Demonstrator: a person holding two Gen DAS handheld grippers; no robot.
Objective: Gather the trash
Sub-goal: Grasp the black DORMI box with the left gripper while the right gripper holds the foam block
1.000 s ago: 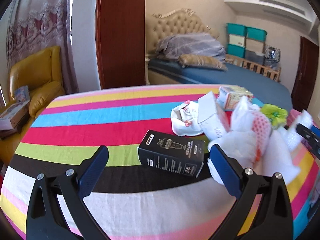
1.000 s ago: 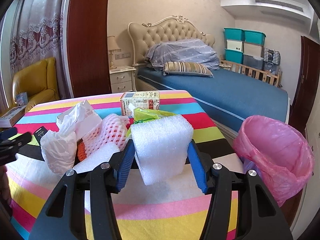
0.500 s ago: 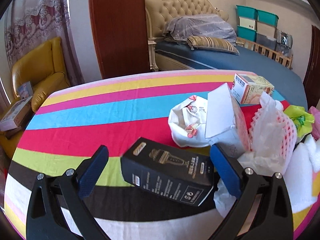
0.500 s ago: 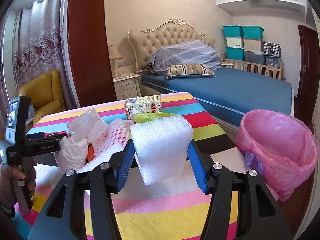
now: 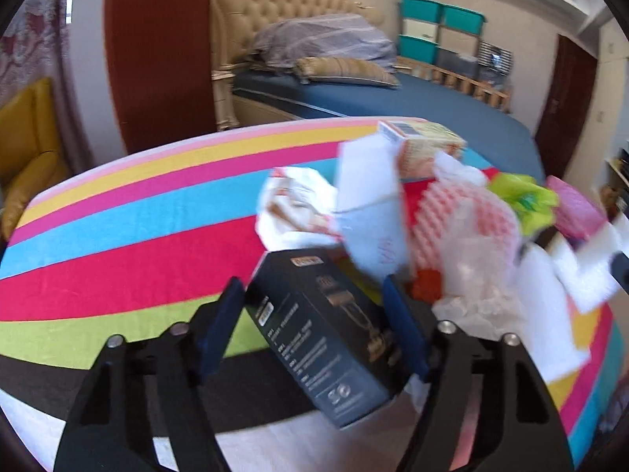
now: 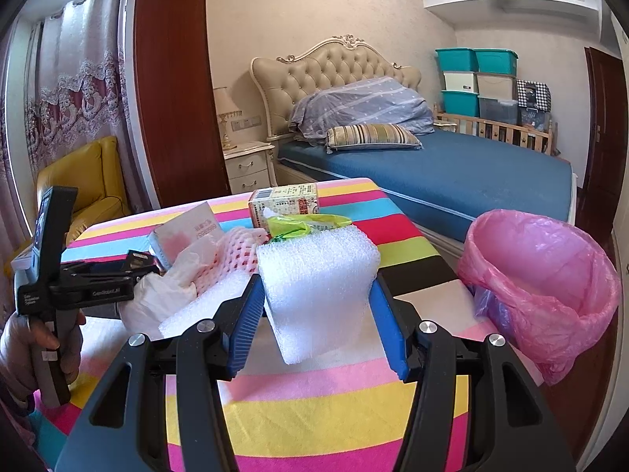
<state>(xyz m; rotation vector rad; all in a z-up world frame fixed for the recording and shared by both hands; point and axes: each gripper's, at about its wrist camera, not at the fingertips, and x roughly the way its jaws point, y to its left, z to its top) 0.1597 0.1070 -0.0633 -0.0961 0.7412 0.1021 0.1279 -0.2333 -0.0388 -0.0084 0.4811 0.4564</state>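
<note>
My left gripper (image 5: 314, 326) has closed in from wide open: the black box (image 5: 322, 334) that lay ahead of the jaws now sits between them, clenched, so I judge that pickup made. My right gripper (image 6: 316, 314) still grips the white foam block (image 6: 316, 287); the pink-lined bin (image 6: 550, 275) waits just right of its jaws.

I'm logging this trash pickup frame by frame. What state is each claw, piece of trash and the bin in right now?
left claw: closed around the black box.
black box: gripped, tilted.
right claw: shut on the white foam block.
white foam block: held upright between the blue pads.
pink-lined bin: open, beside the table.
carton: lying on the table.
pink foam net: crumpled in the pile.
</note>
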